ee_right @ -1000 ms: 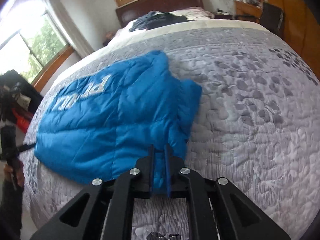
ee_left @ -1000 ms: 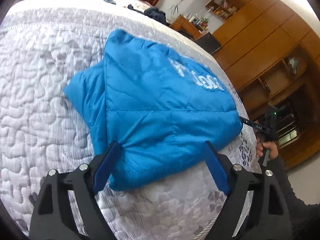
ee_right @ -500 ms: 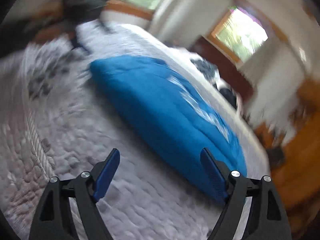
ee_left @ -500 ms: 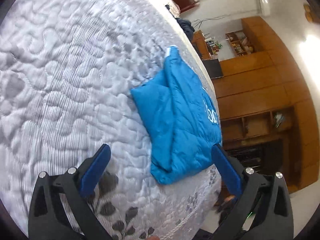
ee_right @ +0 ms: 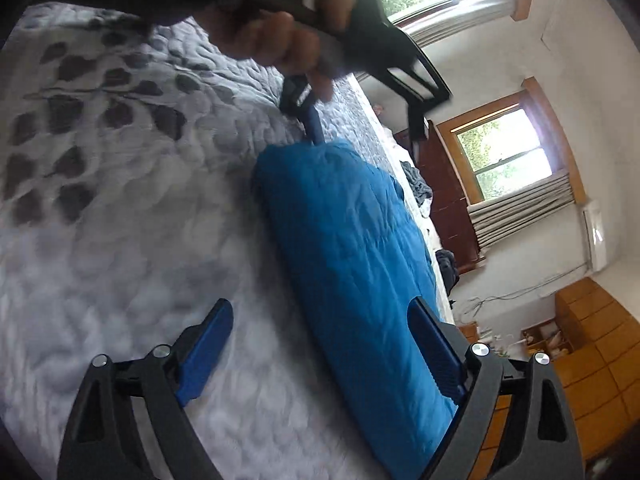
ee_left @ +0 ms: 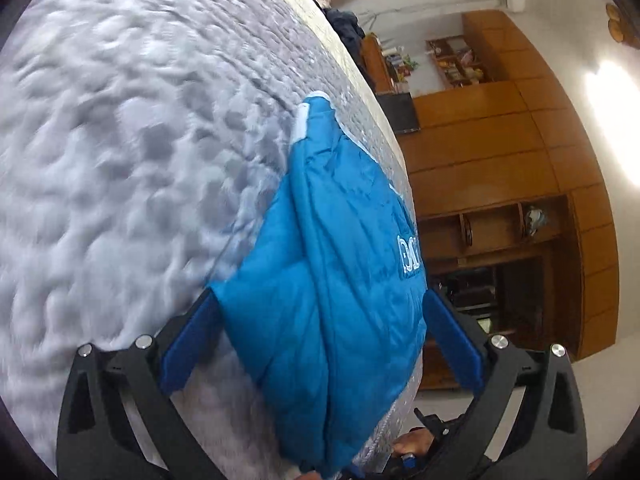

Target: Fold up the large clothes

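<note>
A blue padded jacket (ee_left: 344, 260) with white lettering lies folded into a long bundle near the edge of the bed. My left gripper (ee_left: 320, 300) is open and straddles one end of it, the fabric bulging between the blue pads without being pinched. Seen from the right wrist, the same jacket (ee_right: 352, 240) stretches away from me. My right gripper (ee_right: 320, 306) is open at its near end, one pad over the quilt and the other against the jacket's side. A hand (ee_right: 280, 40) holds the left gripper (ee_right: 364, 128) at the far end.
The grey quilted bedspread (ee_left: 120, 140) covers the bed and drops off just beside the jacket. Wooden cabinets and shelves (ee_left: 520, 200) stand past that edge. Dark clothes (ee_right: 418, 184) lie near the headboard (ee_right: 448, 192), below the windows.
The right gripper, shut on the jacket's edge a second ago, has opened and let it go. Both grippers have swung round to opposite ends, and the left one has come up close.
</note>
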A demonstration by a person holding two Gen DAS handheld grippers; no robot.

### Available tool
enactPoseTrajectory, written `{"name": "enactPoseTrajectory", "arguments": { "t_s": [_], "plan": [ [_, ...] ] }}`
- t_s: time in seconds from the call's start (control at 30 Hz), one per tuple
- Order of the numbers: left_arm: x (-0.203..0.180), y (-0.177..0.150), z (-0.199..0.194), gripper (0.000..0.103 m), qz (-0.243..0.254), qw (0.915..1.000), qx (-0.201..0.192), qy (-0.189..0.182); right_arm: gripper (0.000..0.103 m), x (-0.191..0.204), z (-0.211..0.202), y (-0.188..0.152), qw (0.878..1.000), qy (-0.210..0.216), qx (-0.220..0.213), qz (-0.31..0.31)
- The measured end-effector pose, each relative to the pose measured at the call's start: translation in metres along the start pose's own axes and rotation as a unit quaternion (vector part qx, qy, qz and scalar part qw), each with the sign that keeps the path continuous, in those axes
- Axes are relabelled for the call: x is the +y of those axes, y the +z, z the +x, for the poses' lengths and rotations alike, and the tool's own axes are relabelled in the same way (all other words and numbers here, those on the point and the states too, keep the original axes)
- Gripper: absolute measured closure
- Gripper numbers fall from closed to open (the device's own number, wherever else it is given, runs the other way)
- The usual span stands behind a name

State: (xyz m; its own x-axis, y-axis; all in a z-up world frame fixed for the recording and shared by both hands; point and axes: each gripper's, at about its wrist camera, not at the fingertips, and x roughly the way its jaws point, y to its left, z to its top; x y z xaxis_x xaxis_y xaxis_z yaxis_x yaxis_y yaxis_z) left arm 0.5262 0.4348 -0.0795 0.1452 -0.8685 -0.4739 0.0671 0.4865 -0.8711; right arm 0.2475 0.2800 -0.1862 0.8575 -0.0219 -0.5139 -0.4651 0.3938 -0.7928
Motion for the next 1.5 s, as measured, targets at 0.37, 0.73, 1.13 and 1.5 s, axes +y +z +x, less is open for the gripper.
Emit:
{"name": "enactPoseTrajectory", "arguments": {
  "t_s": [0.37, 0.73, 1.13, 1.5],
  "plan": [
    [-0.020, 0.051, 0.062, 0.004, 0.009, 0.9985, 0.048, 0.026, 0.015, -0.005, 0.039, 0.046, 0.999, -0.031, -0.003, 0.015],
    [-0.017, 0.067, 0.083, 0.049, -0.008, 0.9957, 0.076, 0.053, 0.045, -0.017, 0.049, 0.056, 0.997, 0.010, 0.004, 0.077],
    [-0.033, 0.066, 0.079, 0.071, -0.010, 0.9943, 0.074, 0.076, 0.070, -0.039, 0.041, 0.059, 0.989, 0.042, -0.008, 0.145],
    [-0.078, 0.070, 0.072, 0.075, 0.006, 0.9922, 0.064, 0.107, 0.071, -0.085, 0.018, 0.052, 0.976, 0.051, -0.030, 0.211]
  ]
}}
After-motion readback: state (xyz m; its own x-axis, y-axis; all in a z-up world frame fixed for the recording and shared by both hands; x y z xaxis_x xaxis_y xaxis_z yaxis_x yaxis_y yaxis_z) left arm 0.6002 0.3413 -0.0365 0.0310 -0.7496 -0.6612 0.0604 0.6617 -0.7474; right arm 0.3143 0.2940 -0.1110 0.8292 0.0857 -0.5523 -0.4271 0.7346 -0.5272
